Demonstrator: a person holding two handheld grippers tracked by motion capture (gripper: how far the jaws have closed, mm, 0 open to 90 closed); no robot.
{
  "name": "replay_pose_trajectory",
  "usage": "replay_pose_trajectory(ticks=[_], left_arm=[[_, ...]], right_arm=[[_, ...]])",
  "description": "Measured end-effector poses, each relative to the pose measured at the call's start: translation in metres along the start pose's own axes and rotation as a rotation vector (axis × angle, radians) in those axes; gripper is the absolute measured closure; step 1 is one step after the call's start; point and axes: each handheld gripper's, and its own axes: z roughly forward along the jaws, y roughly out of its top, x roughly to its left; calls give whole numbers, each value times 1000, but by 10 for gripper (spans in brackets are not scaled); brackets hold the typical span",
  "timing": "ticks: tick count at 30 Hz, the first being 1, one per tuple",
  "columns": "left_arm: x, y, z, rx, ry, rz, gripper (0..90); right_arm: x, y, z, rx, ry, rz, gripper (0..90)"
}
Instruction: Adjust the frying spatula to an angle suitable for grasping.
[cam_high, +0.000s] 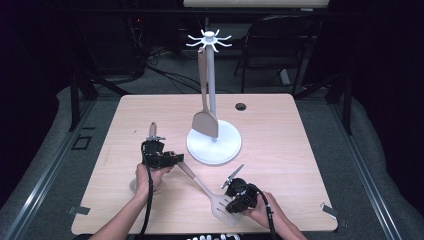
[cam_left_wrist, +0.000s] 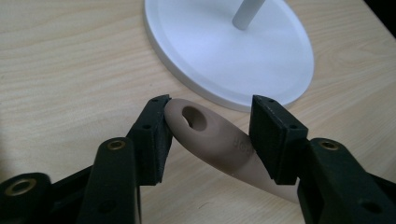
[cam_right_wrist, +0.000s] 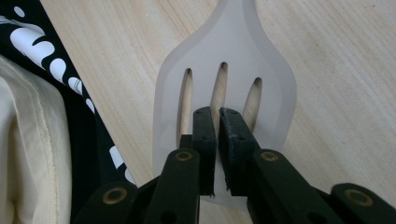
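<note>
While one spatula (cam_high: 205, 117) hangs racked, the right claw (cam_right_wrist: 217, 116) pinches the slotted spatula (cam_right_wrist: 224, 88), and the left claw (cam_left_wrist: 210, 126), half-spread, brackets its handle (cam_left_wrist: 210, 140) unhung.

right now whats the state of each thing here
slotted spatula: flat on the table, blade pinched by right hand-held gripper
left hand-held gripper: jaws around the spatula handle end, one pad touching, not clamped
solid spatula: hanging from the rack
rack: upright on its base
</note>
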Motion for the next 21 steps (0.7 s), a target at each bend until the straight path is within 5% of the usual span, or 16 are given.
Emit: replay_pose_trajectory(ticks=[8, 21], left_arm=[[-3, 2, -11, -56, -35, 17, 547], [-10, 3, -20, -104, -68, 42, 579]], right_arm=[[3, 3, -2, -11, -1, -8, 764], [10, 19, -6, -226, -61, 36, 683]])
